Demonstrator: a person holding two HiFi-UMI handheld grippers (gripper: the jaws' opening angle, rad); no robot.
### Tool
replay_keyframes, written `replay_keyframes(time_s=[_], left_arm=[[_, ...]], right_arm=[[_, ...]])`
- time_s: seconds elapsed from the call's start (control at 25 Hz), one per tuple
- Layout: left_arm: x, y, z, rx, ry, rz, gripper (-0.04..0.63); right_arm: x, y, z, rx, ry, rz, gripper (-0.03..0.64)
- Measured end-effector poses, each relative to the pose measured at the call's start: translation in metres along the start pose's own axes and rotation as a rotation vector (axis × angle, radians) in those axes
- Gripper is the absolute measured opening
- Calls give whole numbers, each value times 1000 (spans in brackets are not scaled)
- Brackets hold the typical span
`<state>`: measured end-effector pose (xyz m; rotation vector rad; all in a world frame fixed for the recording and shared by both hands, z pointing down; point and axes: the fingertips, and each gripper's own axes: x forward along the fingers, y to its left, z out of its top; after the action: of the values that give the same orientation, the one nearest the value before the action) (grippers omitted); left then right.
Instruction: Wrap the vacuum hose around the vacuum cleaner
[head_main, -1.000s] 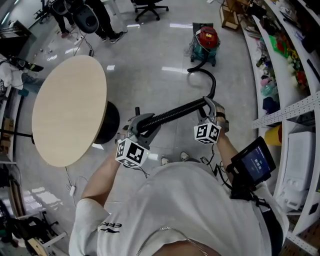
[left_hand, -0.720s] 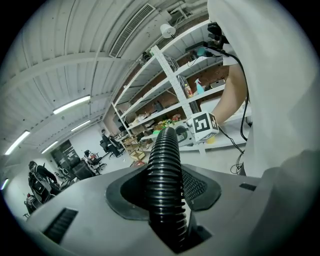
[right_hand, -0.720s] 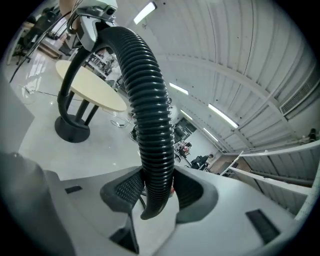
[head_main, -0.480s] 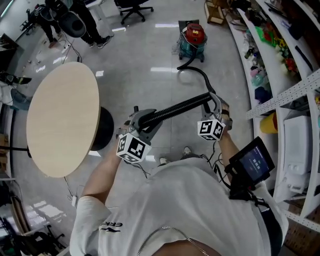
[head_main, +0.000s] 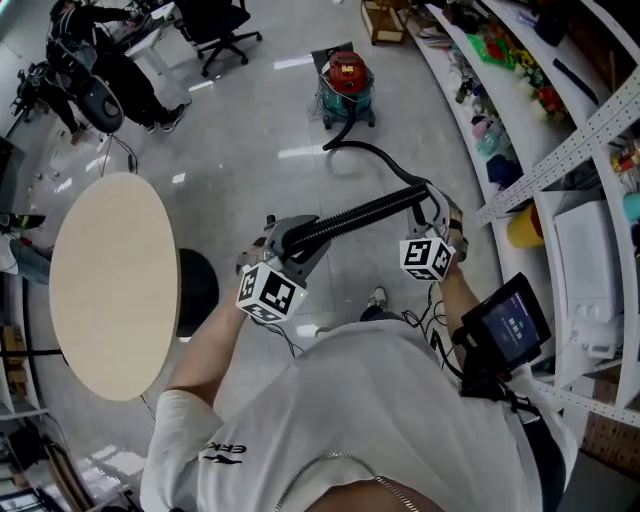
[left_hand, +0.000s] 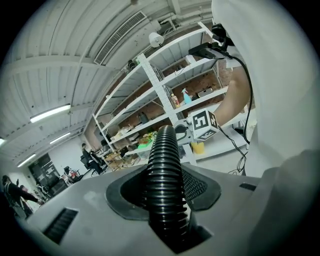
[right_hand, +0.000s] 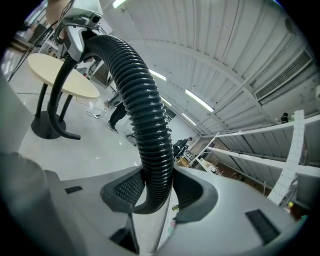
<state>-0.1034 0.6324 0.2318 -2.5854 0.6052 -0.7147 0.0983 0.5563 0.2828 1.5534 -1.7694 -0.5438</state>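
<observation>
The vacuum cleaner (head_main: 347, 78), red lid on a teal body, stands on the floor at the far end of the head view. Its black ribbed hose (head_main: 355, 213) leaves it in a curve on the floor and rises to my hands. My right gripper (head_main: 432, 207) is shut on the hose where it bends. My left gripper (head_main: 284, 241) is shut on it further along, and the stretch between them is straight. In the left gripper view the hose (left_hand: 165, 170) fills the jaws of the left gripper (left_hand: 166, 195). In the right gripper view the right gripper (right_hand: 157, 192) pinches the hose (right_hand: 145, 120).
A round wooden table (head_main: 110, 280) on a black foot stands at the left. Loaded metal shelves (head_main: 540, 150) line the right side. An office chair (head_main: 225, 30) and a person (head_main: 100, 70) are at the far left. A small screen (head_main: 505, 325) hangs at my waist.
Both grippers keep their hold on the hose and have swung with it. In the head view the vacuum cleaner and the table now lie further left, and the hose's floor curve runs flatter.
</observation>
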Motion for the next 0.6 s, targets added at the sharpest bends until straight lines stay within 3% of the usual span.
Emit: replay_keyframes(time_s=[0.28,0.6], left_arm=[[48,12,17,15,-53,-56,166],[158,16,63,-9,-84,-101,166]], right_arm=[[8,-48,-26,32,40,-96,173],[34,-147,-95,51,61,-167,169]])
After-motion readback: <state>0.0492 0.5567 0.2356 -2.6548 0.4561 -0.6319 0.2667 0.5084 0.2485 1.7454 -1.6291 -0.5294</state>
